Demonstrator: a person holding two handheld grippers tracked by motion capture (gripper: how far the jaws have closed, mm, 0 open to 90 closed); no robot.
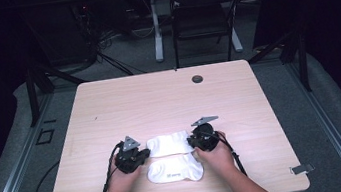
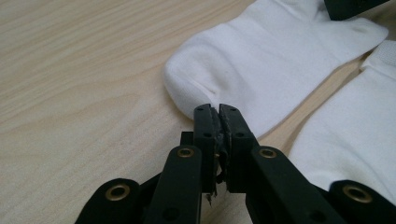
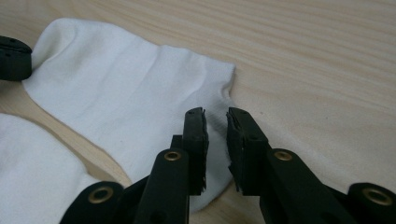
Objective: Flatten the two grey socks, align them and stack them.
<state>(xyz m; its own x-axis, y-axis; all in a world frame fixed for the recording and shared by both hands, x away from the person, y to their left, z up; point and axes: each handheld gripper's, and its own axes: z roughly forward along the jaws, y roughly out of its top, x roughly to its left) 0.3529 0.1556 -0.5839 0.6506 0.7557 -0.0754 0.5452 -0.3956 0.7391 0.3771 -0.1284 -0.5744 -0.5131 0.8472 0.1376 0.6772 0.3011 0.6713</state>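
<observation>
High view shows two white socks lying side by side on the tabletop [image 1: 109,104], between the two claws. Left claw [image 1: 142,156] is clenched at the edge of the far sock [image 1: 169,143], near its rounded end; whether it pinches any fabric cannot be told. Right claw [image 1: 191,143] stands released, its jaws apart over that sock's other end. Just below both claws, the near sock [image 1: 175,170] bears a small grey mark, too small to read.
</observation>
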